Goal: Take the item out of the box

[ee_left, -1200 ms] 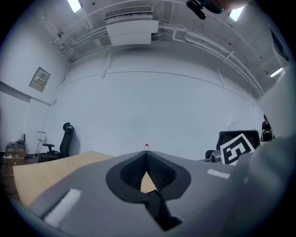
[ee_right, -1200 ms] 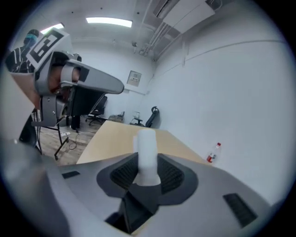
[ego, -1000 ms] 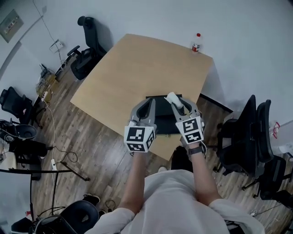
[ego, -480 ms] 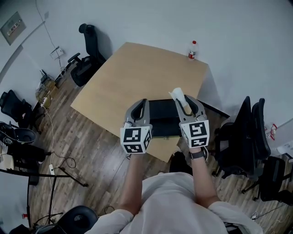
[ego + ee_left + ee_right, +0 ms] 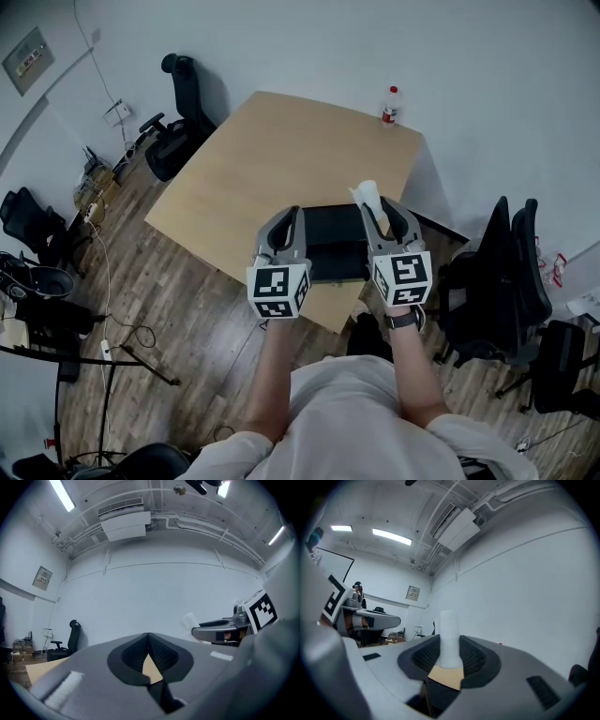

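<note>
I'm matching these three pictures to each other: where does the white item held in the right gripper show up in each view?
Head view: the white item sticks out of the right gripper, by the black box.
Left gripper view: small and pale at right, at the other gripper's tip.
Right gripper view: centre, upright, clamped between the jaws.
Shared landmark: the wooden table.

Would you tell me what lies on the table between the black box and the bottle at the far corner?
Nothing: in the head view, the table between the black box and the bottle is bare wood.
</note>
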